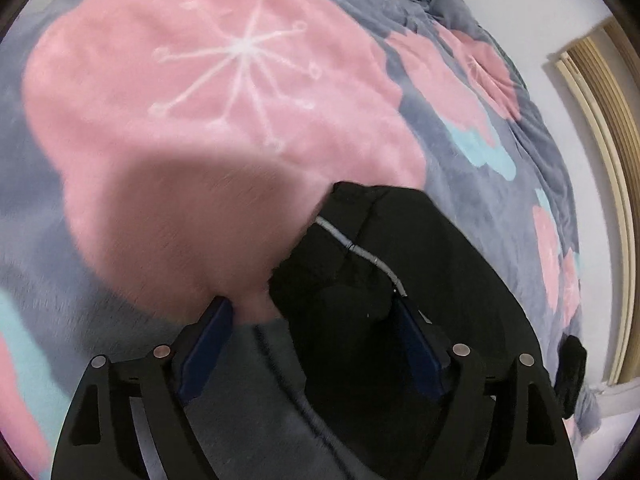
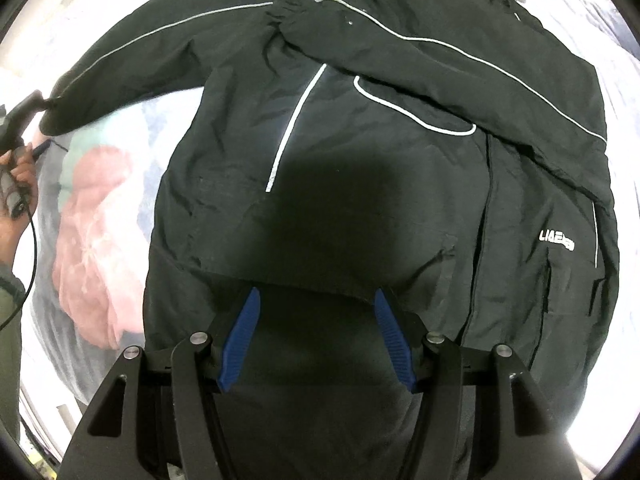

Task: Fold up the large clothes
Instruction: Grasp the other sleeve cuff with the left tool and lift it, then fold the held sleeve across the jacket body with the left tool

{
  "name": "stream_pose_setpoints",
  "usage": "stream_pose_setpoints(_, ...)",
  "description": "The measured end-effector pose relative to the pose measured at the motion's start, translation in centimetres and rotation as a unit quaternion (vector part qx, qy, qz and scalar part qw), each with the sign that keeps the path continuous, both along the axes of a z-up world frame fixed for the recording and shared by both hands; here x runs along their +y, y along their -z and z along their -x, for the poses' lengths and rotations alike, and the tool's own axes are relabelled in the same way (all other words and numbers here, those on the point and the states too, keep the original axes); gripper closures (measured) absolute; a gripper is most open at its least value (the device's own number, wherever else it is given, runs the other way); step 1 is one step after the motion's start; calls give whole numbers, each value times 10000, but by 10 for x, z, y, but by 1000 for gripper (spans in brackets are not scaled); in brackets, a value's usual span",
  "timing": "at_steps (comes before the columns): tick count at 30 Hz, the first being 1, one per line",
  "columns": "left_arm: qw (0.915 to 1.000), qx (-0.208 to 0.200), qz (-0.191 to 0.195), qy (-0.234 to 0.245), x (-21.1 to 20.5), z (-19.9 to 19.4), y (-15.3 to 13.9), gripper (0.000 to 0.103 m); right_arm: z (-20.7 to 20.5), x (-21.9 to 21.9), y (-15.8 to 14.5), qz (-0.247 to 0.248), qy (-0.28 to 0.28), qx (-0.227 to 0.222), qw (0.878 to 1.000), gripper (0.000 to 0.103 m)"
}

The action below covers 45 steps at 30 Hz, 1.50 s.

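A black jacket (image 2: 360, 160) with white piping lies spread on the bed, one sleeve folded across its chest. My right gripper (image 2: 318, 316) hangs straight over its lower part. The jaws are open, with only flat fabric beneath them and a fold edge just ahead. The other sleeve (image 2: 132, 56) stretches out to the left, where a hand (image 2: 16, 184) holds my left gripper (image 2: 40, 124) at the cuff. In the left wrist view the cuff (image 1: 352, 264) lies between the wide-open jaws of the left gripper (image 1: 310, 318). It touches the right finger (image 1: 412, 332) only.
A fluffy grey blanket (image 1: 100, 240) with big pink flowers (image 1: 224, 80) covers the bed under the jacket. The bed's far edge meets a white wall and a wooden door frame (image 1: 612, 200) on the right. A cable (image 2: 32, 248) trails from the left hand.
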<state>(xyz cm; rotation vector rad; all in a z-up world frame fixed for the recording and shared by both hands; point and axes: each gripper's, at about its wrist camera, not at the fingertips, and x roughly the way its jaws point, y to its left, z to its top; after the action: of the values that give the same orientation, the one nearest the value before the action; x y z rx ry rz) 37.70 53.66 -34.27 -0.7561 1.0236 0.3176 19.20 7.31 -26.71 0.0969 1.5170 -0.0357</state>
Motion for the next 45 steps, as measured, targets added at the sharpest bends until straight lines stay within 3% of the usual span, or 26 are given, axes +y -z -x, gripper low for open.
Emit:
stream_pose_setpoints(2, 9989, -166, -152, 407, -12, -7, -10, 64, 0, -2, -4, 29, -56, -84, 9999, 41)
stream_pose_setpoints(5, 9953, -398, -562, 680, -30, -5, -35, 82, -2, -9, -7, -35, -13, -158, 9999, 41)
stream_pose_setpoints(11, 9803, -1159, -896, 1328, -76, 15, -107, 87, -7, -25, -15, -248, 86, -297, 9992, 41)
stream_pose_setpoints(16, 9580, -1590, -1061, 2138, -147, 28, -153, 89, -10, -52, -25, -425, 39, -447, 9981, 41)
stream_pose_setpoints(19, 9439, -1801, -960, 2595, -202, 34, -169, 89, -10, -68, -29, -488, 35, -533, 9974, 41)
stream_pose_setpoints(22, 9243, -1898, -1010, 3154, -271, 36, -178, 89, -9, -87, -31, -563, 176, -592, 9965, 41)
stream_pose_setpoints(28, 8828, -1692, -1411, 4149, -423, 40, -173, 89, -7, -154, -30, -592, 736, -753, 9927, 41)
stream_pose_setpoints(33, 8593, -1394, -1551, 4671, -528, 43, -159, 89, 1, -215, -26, -472, 1354, -860, 9859, 41)
stream_pose_setpoints(38, 8373, -1097, -1919, 5000, -601, 51, -138, 89, 6, -265, -14, -286, 1735, -831, 9809, 41)
stream_pose_setpoints(41, 8293, -912, -2012, 5133, -628, 51, -122, 89, 8, -288, -4, -335, 1920, -755, 9779, 41)
stream_pose_setpoints(45, 8247, -698, -2030, 5233, -646, 48, -102, 89, 7, -305, 6, -411, 2009, -672, 9764, 41)
